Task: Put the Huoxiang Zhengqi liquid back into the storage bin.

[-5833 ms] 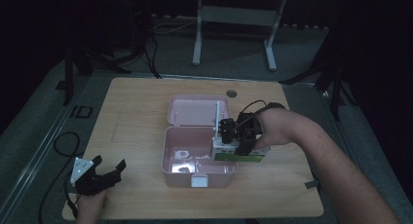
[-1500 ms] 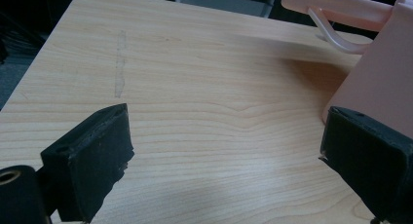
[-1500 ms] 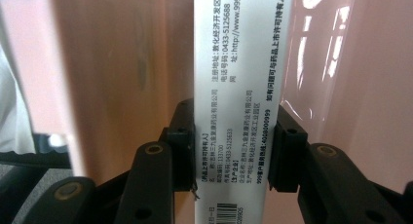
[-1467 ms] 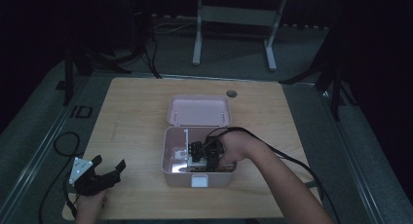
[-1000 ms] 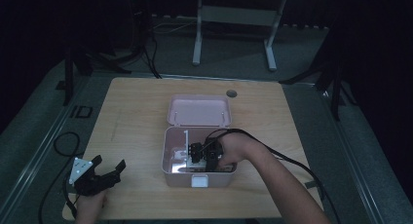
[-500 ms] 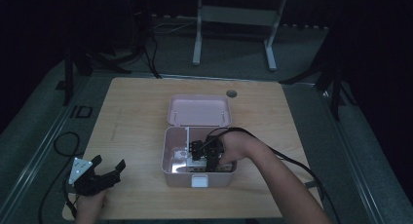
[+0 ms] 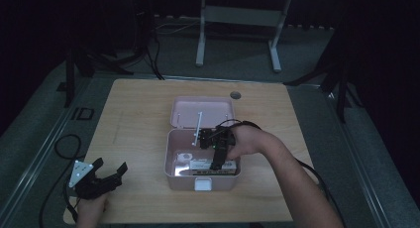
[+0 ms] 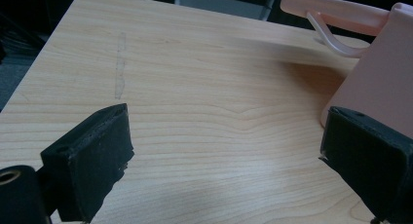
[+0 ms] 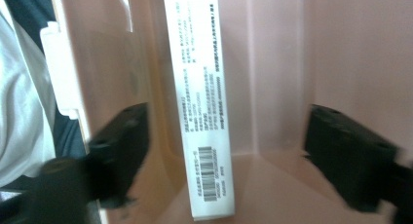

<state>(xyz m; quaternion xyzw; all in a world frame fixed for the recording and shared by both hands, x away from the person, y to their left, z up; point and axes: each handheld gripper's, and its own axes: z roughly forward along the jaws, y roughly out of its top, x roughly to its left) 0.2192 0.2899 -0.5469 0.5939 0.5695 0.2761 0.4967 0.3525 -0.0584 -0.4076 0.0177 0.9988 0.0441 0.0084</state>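
Wooden surface: left gripper is rested at the near left corner, jaws spread, nothing between.
Pink box: lid is laid back.
White carton: laid inside box.
Right gripper: jaws have just been opening, carton released between them.

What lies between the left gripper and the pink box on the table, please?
Bare wooden tabletop: the left gripper view shows nothing between the left gripper and the pink box. The high view agrees.
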